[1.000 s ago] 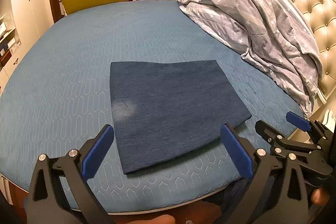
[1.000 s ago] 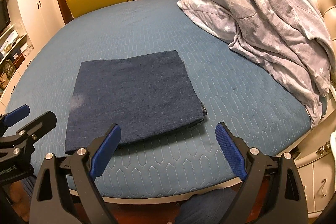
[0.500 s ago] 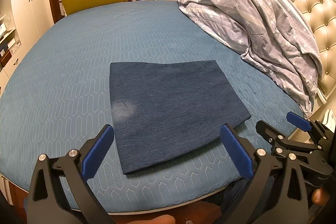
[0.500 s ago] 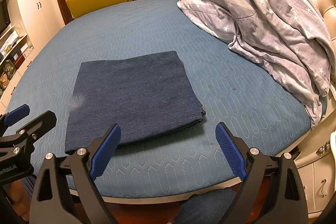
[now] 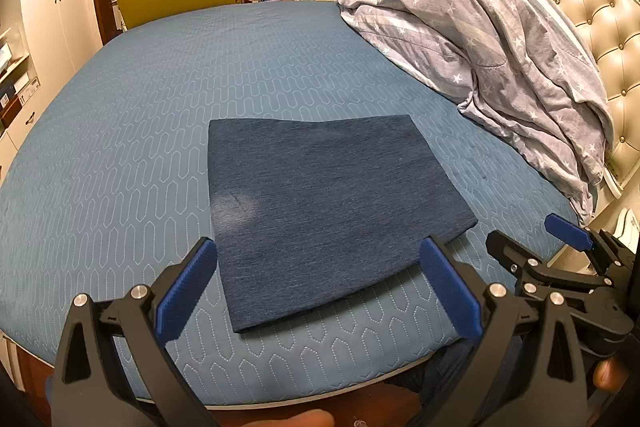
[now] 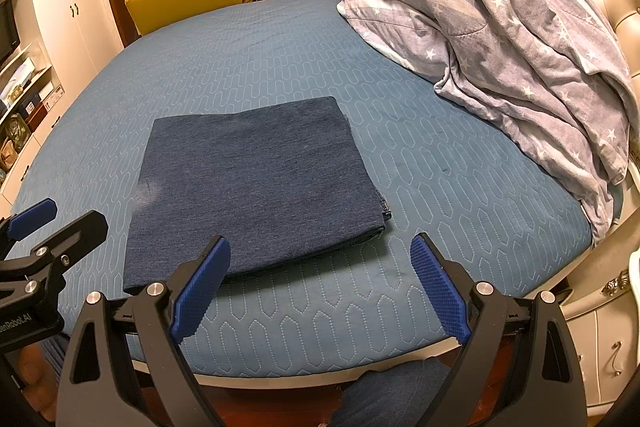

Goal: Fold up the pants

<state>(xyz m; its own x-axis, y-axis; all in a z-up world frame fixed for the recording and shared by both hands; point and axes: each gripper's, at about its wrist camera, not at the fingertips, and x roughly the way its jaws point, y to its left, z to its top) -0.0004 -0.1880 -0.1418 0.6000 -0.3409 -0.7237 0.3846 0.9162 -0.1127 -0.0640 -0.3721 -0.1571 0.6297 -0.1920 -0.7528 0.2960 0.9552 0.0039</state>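
A: Dark blue denim in the left wrist view: pants (image 5: 324, 211) folded to a flat, nearly square packet, lying on the bed (image 5: 120, 147) near its front edge, well apart from the grey star-printed duvet (image 5: 500, 47).

B: And the left gripper (image 5: 320, 247)?

A: Spread wide, grasping nothing, hovering at the near edge of the packet, seemingly not touching.

B: Now the right wrist view?

A: Same packet, seen more from the right. Several layers visible at the right edge, stacked quite evenly, with a small bit of hem poking out at the near right corner. Right gripper (image 6: 320, 245) also released, fingers empty, above bare bed cover just in front of the packet.

B: Which step, then?

A: Probably the last one. Looks finished, or nearly. Next, perhaps only to smooth the top or tuck that corner; otherwise to draw both grippers away without catching the cloth. Soft fabric, so easy to disturb by a careless touch.
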